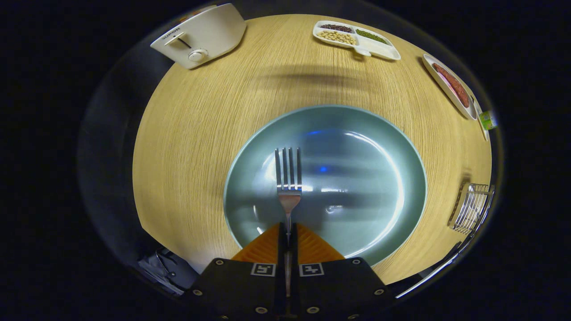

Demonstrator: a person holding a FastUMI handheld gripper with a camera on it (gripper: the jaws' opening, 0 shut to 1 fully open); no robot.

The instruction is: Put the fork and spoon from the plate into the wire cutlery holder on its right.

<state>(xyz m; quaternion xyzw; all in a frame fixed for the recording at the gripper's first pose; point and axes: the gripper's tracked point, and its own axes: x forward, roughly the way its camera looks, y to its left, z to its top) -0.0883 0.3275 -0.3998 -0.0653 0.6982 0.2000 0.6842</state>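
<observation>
My gripper [287, 232] is shut on the handle of a metal fork [288, 178], whose tines point straight ahead of the fingers. The fork hangs over the left half of a pale blue-green plate [379, 147], which lies on the round wooden table just beyond the fingers. The plate's shiny inside holds reflections and nothing else that I can make out. The wire cutlery holder [472, 207] stands to the right of the plate, near the table's right edge.
A white toaster [200, 35] sits at the far left of the table. A white divided dish with beans [357, 39] is at the far side, and another white dish with red food [451, 84] lies at the far right. Bare wood [187, 133] surrounds the plate.
</observation>
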